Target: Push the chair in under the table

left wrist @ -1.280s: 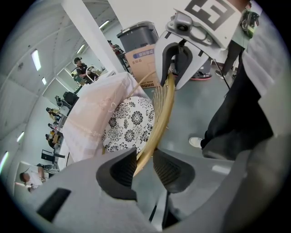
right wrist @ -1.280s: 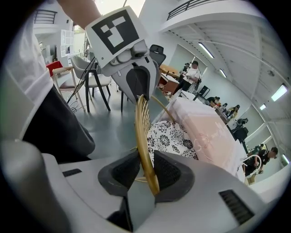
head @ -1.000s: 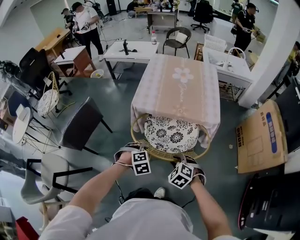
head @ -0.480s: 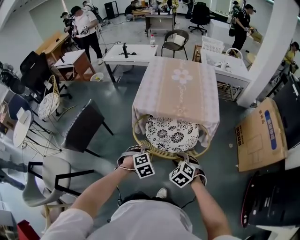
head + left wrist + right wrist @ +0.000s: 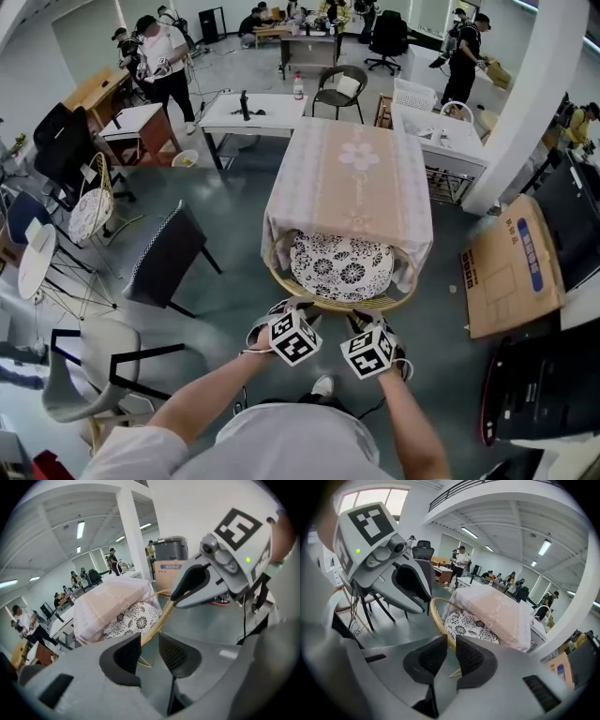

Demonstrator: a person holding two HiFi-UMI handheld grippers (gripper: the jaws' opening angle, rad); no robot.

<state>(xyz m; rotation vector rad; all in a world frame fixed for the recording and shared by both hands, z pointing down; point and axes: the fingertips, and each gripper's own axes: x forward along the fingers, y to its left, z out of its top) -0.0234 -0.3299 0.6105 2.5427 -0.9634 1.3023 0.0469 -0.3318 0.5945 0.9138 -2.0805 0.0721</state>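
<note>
**Head view: both grippers hang just off the chair's back rim, neither pinching it**

Seen from above, the chair (image 5: 339, 267) sits tucked against the near end of the table (image 5: 352, 178). The front of its flower-patterned cushion (image 5: 328, 261) lies beneath the hanging edge of the pale tablecloth (image 5: 349, 220). The curved wicker rim (image 5: 337, 305) of its back bulges out towards the person.

The left gripper (image 5: 289, 309) and the right gripper (image 5: 366, 321) are side by side just this side of that rim. Both point down and forward at it, and both are near it without touching.

In the left gripper view the jaws have just been opening and now stand spread wide. Bare grey floor (image 5: 187, 620) shows in the gap, the wicker rim runs past beyond the pads, and nothing is between them.

In the right gripper view the jaws have just been closing and a narrow slot is left between the pads. The rim curves down behind that slot, farther off than the pads, and is not caught in it. The cushion and the cloth-draped table lie ahead and to the right of it.
</note>
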